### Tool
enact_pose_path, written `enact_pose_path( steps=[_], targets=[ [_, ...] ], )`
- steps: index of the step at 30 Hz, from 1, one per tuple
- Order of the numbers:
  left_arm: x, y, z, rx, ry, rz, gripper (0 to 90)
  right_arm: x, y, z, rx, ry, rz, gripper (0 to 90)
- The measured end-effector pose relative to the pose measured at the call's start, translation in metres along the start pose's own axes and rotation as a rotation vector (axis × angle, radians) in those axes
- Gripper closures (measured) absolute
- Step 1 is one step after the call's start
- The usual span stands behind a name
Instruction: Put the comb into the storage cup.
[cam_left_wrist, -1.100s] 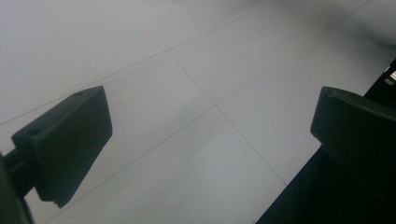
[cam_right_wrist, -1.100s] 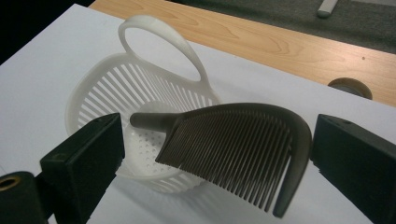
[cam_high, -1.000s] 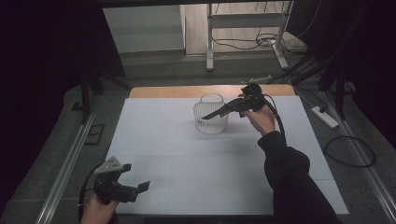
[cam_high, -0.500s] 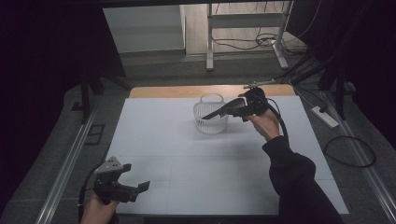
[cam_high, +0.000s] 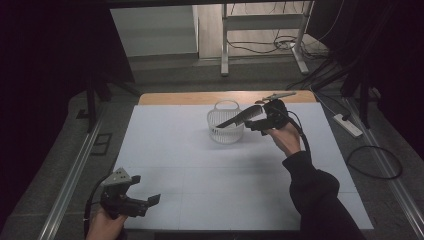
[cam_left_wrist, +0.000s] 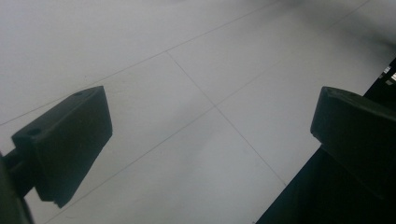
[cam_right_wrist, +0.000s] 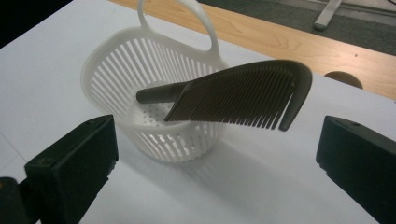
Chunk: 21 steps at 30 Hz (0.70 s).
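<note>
A white slotted basket (cam_high: 224, 135) with a loop handle stands on the white table top, toward the back. A dark comb (cam_high: 239, 119) leans in it. In the right gripper view the comb (cam_right_wrist: 243, 98) has its handle down inside the basket (cam_right_wrist: 116, 79) and its toothed end sticking out over the rim. My right gripper (cam_high: 254, 120) is open just right of the basket, its jaws either side of the comb's free end and apart from it (cam_right_wrist: 217, 154). My left gripper (cam_high: 145, 190) is open at the near left corner over bare sheet (cam_left_wrist: 210, 126).
A strip of the wooden table (cam_high: 200, 97) shows behind the white sheet (cam_high: 200, 165). A power strip (cam_high: 347, 125) and cables lie on the floor to the right. A metal frame (cam_high: 225, 45) stands beyond the table.
My right hand and gripper have shifted a little to the right and nearer me, away from the basket. The comb stays in the basket. The left gripper has not moved.
</note>
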<state>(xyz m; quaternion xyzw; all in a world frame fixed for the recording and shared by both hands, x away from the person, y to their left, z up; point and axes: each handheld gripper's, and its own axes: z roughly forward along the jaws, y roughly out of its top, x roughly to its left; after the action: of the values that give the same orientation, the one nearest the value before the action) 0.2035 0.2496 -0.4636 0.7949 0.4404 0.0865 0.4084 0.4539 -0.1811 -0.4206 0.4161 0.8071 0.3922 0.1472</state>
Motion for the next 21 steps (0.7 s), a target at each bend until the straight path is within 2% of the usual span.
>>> enact_pose_path(
  steps=[10,13,21],
  targets=[
    [-0.002,0.000,-0.001,-0.007,0.021,0.012,0.0,0.006,-0.007,-0.003,0.014,0.014,-0.031,0.0],
    [-0.003,0.000,-0.002,-0.003,0.043,0.021,0.0,0.008,-0.008,-0.004,0.013,0.020,-0.040,0.0],
    [-0.003,0.000,-0.002,-0.004,0.041,0.018,0.0,0.012,-0.012,-0.006,0.026,0.030,-0.049,0.0]
  ],
)
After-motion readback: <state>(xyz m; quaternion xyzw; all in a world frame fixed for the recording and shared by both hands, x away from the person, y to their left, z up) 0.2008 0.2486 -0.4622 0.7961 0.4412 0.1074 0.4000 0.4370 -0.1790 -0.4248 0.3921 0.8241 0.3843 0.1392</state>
